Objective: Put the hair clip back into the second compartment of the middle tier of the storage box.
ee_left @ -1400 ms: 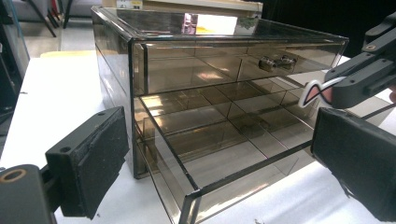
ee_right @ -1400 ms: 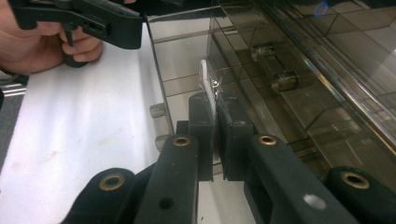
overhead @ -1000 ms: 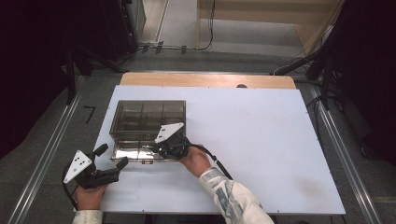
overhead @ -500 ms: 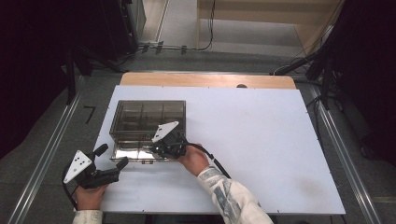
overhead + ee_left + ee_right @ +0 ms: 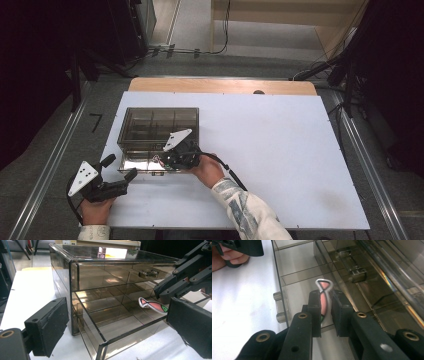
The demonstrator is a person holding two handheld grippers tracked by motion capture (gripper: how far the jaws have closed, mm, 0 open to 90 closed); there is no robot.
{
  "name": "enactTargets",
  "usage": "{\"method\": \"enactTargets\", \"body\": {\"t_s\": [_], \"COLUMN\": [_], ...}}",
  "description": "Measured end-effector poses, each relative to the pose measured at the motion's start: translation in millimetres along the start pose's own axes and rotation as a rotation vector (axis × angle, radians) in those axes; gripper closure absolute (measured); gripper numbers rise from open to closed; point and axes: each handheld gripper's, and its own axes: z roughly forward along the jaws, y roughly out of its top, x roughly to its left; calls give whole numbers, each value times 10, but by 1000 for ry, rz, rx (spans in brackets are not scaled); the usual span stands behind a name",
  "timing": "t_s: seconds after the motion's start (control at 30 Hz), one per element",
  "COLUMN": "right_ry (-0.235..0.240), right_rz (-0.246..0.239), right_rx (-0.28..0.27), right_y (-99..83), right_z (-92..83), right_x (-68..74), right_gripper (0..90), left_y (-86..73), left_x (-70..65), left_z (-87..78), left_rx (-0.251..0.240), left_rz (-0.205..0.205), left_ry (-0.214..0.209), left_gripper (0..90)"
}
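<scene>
A smoky clear drawer box [image 5: 157, 120] stands at the left of the white table, its lower drawer [image 5: 135, 164] pulled out toward me. Above that open drawer's divided compartments hangs a small pink and green fish-shaped piece [image 5: 324, 288], and my right gripper [image 5: 326, 312] is shut on it. In the left gripper view the fish [image 5: 153, 305] hangs at the right gripper's tips [image 5: 163, 293]. My left gripper [image 5: 120, 168] is open at the box's front left corner with nothing between its fingers. The drawer's front corner [image 5: 103, 342] lies between its wide-set pads.
The upper drawer is closed, with a metal knob [image 5: 358, 275] on its front. The open drawer's clear knob [image 5: 279, 307] sticks out over the bare table [image 5: 280, 150]. A wooden strip [image 5: 225, 86] lines the far edge.
My right gripper has shifted slightly left over the open drawer with the fish in it. The left gripper has stayed put.
</scene>
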Motion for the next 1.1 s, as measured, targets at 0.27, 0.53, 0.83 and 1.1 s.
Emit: {"method": "enactTargets", "body": {"t_s": [0.27,0.53,0.83,1.1], "right_ry": [14,35,36,24], "right_rz": [4,-6,-24,2], "right_rx": [-21,-61,-83,-121], "right_y": [4,-34,-102,-274], "right_z": [-63,-159,-292,-499], "right_x": [-10,-24,0,-58], "right_gripper": [717,631,590,564], "left_y": [1,1,1,1], "left_x": [-1,1,-1,-2], "left_z": [1,1,1,2], "left_rx": [1,1,1,2], "left_rz": [-1,-3,-1,-1], "left_ry": [2,2,3,5], "left_gripper": [46,46,46,46]}}
